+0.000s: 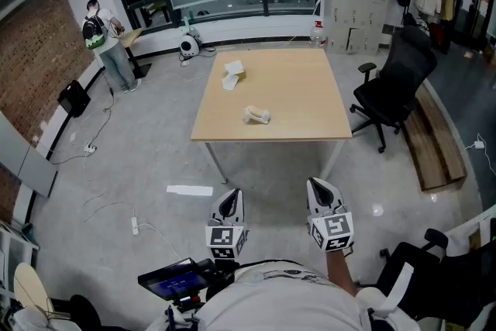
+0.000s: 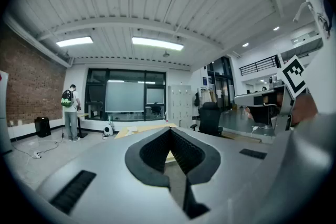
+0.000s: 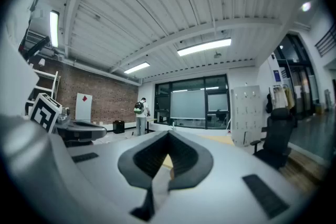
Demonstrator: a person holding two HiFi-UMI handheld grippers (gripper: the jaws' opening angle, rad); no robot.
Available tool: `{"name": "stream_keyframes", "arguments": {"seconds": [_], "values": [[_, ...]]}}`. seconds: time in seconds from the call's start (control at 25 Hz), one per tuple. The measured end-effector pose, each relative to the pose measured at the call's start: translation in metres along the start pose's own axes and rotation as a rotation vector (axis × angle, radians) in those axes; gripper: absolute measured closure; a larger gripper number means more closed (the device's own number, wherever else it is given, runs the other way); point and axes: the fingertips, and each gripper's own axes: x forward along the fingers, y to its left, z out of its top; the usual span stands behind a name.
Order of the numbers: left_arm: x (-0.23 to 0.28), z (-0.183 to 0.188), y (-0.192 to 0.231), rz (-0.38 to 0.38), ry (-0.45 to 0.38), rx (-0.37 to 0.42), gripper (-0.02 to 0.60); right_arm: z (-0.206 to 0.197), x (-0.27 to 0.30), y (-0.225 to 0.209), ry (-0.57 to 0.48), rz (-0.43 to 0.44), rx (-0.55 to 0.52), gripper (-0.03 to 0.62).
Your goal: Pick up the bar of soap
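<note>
A light wooden table [image 1: 302, 89] stands a few steps ahead of me. On it lie a small cream-coloured object [image 1: 256, 116] near the front edge and a white boxy item [image 1: 232, 74] farther back; I cannot tell from here which one is the soap. Both grippers hang low over the floor, well short of the table. My left gripper [image 1: 230, 201] and right gripper [image 1: 319, 190] are shut with nothing between the jaws. The left gripper view shows its shut tips [image 2: 170, 131] aimed towards the table [image 2: 142, 128]. The right gripper [image 3: 168, 135] is level too.
A black office chair [image 1: 395, 85] stands at the table's right side, with a wooden bench [image 1: 434, 143] behind it. A white sheet [image 1: 190, 190] and cables lie on the floor to the left. A person [image 1: 108, 50] stands far left by the windows. Another chair [image 1: 434, 267] is at my right.
</note>
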Motion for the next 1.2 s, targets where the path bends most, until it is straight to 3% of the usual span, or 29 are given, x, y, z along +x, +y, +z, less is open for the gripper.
{"name": "stream_keyframes", "arguments": {"seconds": [0.6,1.2], "values": [[0.006,-0.004,-0.033,-0.026,0.016,-0.012,0.580,-0.014,-0.013,-0.013,0.031,0.021,0.006,0.589],[0.007,-0.026,-0.081,-0.053,0.079,-0.009,0.580,-0.046,-0.029,-0.003,0.120,0.159,0.005,0.589]]}}
